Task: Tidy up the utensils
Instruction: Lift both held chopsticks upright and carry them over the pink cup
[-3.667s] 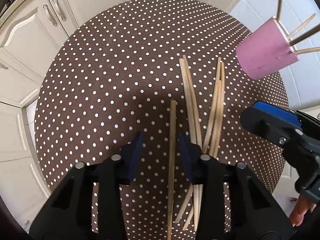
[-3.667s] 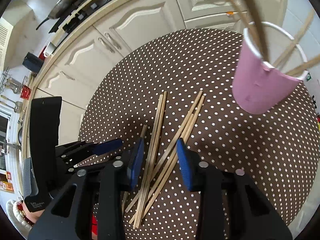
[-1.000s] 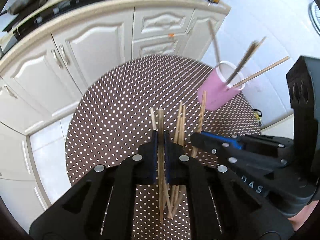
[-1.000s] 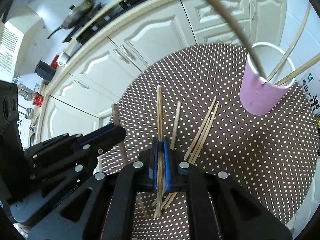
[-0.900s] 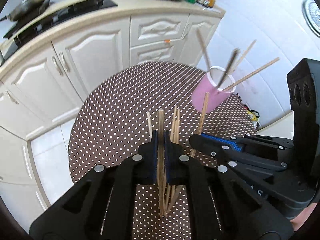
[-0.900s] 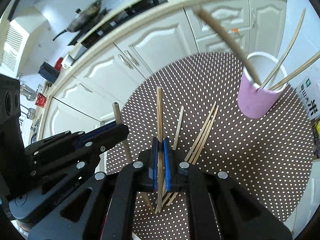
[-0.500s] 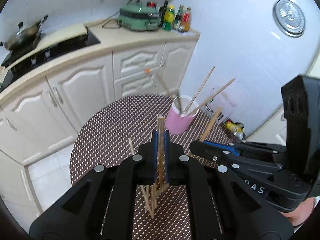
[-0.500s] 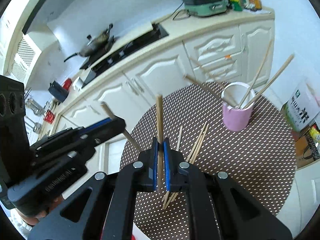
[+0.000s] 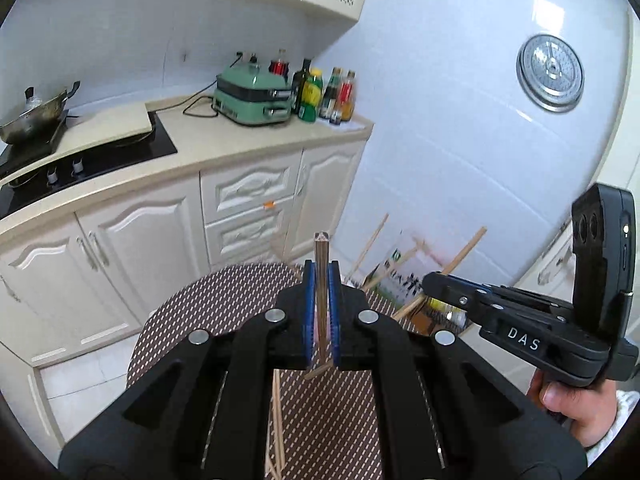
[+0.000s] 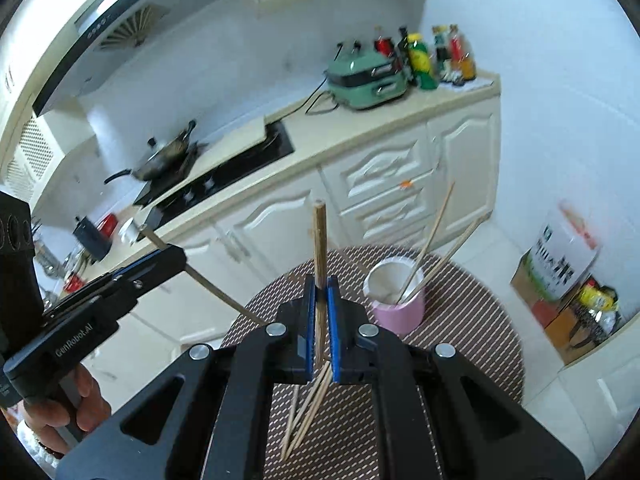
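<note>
Both tongs, the left tongs (image 9: 320,280) and right tongs (image 10: 320,292), have been lifted high above the dotted counter (image 10: 472,344), each clamped on one upright chopstick (image 10: 319,248). Misses at the pink cup (image 10: 396,312), already holding leaning sticks, could be caused by the thin sticks pivoting or catching, while loose chopsticks (image 10: 308,412) are left below.

The round table (image 10: 472,344) wore a brown cloth with white polka dots, and on it stood a pink cup (image 10: 398,306) with a white inside. The chopsticks (image 10: 306,412) were pale wood, the gripper pads (image 9: 308,312) blue on black bodies. The cabinets (image 9: 152,236) were cream, the wall tiles (image 9: 460,128) white, the hob (image 9: 84,160) black, and the countertop appliance (image 9: 252,98) mint green.
</note>
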The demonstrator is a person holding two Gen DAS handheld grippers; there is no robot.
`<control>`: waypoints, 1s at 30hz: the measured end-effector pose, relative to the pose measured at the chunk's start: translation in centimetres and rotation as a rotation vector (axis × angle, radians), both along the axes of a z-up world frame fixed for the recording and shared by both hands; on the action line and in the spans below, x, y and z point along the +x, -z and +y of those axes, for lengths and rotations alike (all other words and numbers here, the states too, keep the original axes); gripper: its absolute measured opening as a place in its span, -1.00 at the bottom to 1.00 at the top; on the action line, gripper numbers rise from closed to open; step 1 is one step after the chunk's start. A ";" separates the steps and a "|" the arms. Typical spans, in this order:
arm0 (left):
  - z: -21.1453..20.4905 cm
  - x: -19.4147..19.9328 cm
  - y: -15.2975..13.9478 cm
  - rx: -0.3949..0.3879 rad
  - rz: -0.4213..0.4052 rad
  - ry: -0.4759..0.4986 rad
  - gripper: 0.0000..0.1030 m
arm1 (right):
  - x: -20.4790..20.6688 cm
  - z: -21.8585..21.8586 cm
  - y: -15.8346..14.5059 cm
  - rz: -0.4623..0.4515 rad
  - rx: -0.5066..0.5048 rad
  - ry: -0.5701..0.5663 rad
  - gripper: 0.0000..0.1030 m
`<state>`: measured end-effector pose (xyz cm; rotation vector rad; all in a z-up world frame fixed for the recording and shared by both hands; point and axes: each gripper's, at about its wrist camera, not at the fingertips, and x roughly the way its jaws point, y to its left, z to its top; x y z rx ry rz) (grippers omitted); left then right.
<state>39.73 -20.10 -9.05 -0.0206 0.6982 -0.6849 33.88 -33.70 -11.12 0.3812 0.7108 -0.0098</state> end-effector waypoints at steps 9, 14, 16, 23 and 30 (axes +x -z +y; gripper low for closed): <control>-3.4 2.8 -1.4 -0.055 -0.040 0.005 -0.88 | 1.7 -3.6 -1.3 -0.047 -0.064 0.063 -0.91; -5.1 4.7 -0.7 -0.056 -0.030 0.002 -0.88 | 2.7 -4.8 -1.1 -0.050 -0.104 0.086 -0.91; -5.7 5.2 -0.2 -0.049 -0.023 0.005 -0.88 | 3.2 -5.2 -0.7 -0.042 -0.106 0.088 -0.91; -7.5 6.5 1.8 -0.016 0.000 0.014 -0.88 | 4.2 -5.7 0.9 -0.022 -0.132 0.094 -0.91; -8.1 6.7 4.0 0.017 0.037 0.028 -0.88 | 4.7 -5.0 2.3 0.011 -0.153 0.074 -0.91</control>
